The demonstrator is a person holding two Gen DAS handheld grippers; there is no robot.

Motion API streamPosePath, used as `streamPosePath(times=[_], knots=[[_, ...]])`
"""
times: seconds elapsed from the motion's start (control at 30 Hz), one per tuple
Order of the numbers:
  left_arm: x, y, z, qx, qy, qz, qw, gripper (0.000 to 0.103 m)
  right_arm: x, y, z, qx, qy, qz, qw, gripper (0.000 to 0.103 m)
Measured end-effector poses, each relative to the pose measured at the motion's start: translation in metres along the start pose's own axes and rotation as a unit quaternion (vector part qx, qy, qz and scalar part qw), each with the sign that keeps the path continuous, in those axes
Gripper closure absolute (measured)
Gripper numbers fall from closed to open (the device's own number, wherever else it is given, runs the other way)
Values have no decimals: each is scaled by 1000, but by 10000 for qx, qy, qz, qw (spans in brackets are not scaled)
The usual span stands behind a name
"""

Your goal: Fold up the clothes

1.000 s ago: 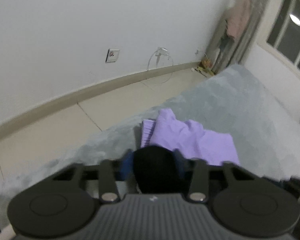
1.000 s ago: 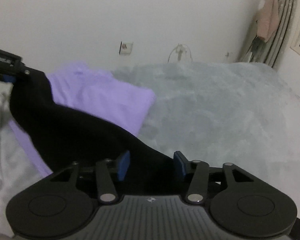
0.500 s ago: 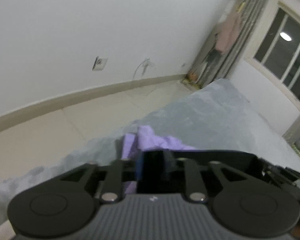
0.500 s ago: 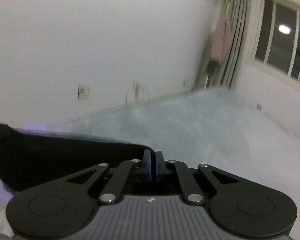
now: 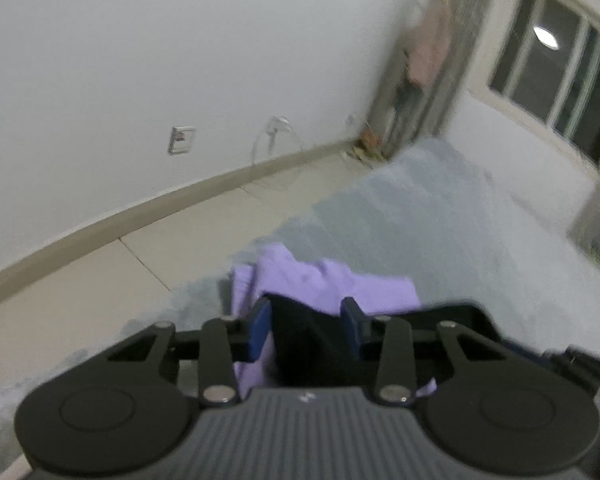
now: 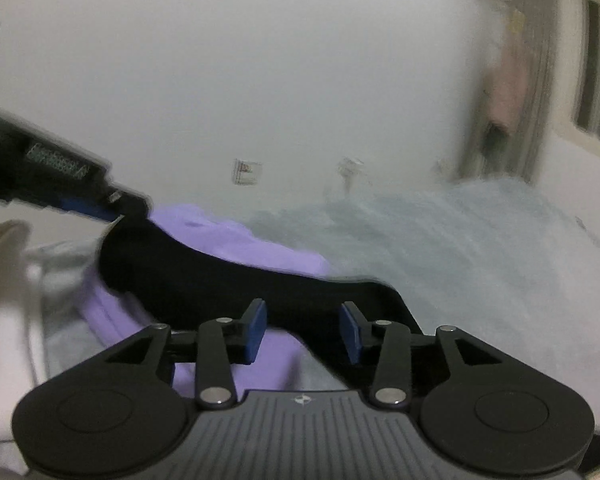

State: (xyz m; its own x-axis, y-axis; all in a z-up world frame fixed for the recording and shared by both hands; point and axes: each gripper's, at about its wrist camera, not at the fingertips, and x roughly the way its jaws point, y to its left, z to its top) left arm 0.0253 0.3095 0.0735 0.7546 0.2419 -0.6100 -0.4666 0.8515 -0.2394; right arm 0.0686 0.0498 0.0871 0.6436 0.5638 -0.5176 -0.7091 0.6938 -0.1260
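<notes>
A black garment (image 6: 220, 280) hangs stretched over a crumpled purple garment (image 6: 228, 236) on the grey bed (image 6: 480, 248). In the right wrist view my left gripper (image 6: 128, 204) comes in from the upper left with the black cloth hanging from its tip. In its own view my left gripper (image 5: 304, 326) has the black garment (image 5: 308, 344) filling the gap between its closing jaws, and the purple garment (image 5: 340, 284) lies just ahead. My right gripper (image 6: 303, 326) has its jaws opening. The black cloth runs flat across between its tips, and the pads do not press on it.
The bed's left edge drops to a tiled floor (image 5: 120, 280) below a white wall with a socket (image 5: 182, 140). Curtains with a pink garment (image 5: 428, 52) and a window (image 5: 560, 76) stand at the far right. A blurred pale cloth (image 6: 8, 264) lies at the left.
The right jaws, shut half a second ago, now stand apart, and the black cloth lies across their tips again. The right view has swung back toward the purple garment. The left jaws have narrowed slightly.
</notes>
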Motion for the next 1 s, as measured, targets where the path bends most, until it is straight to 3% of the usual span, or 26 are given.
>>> streamPosePath(times=[0.1,0.17,0.23,0.33,0.43,0.5,0.57,0.67,0.77,0.93,1.0], knots=[[5,-12,-6,319,182,88,9993,69,-6,-16,-15,411,185,-309,9985,63],[2,-20,-7,548,126,132,9983,73,-19,-18,-27,188,215,-321,9991,63],[3,-27,-9,728,130,184,9971,87,-28,-21,-38,-46,261,-332,9991,63],[13,-28,-13,675,267,283,9970,94,-7,-22,-44,-336,502,-704,9957,64],[17,-16,-10,229,219,188,9993,96,14,-26,-51,-341,792,-726,9936,96],[11,-3,-3,-182,9,59,9998,96,16,-27,-52,-353,768,-728,9938,98],[1,13,6,-585,-234,-75,9980,96,4,-34,-48,-72,594,-610,9963,98],[-17,34,14,-1194,-552,-274,9909,96,-28,-50,-40,450,241,-19,9987,98],[-27,46,20,-1325,-775,-124,9881,96,-60,-67,-33,948,-92,565,9939,98],[-20,58,21,-1546,-609,15,9861,96,-33,-60,-50,208,910,829,9922,98],[-16,60,20,-1572,-514,136,9861,96,-29,-45,-57,-144,994,785,9918,96]])
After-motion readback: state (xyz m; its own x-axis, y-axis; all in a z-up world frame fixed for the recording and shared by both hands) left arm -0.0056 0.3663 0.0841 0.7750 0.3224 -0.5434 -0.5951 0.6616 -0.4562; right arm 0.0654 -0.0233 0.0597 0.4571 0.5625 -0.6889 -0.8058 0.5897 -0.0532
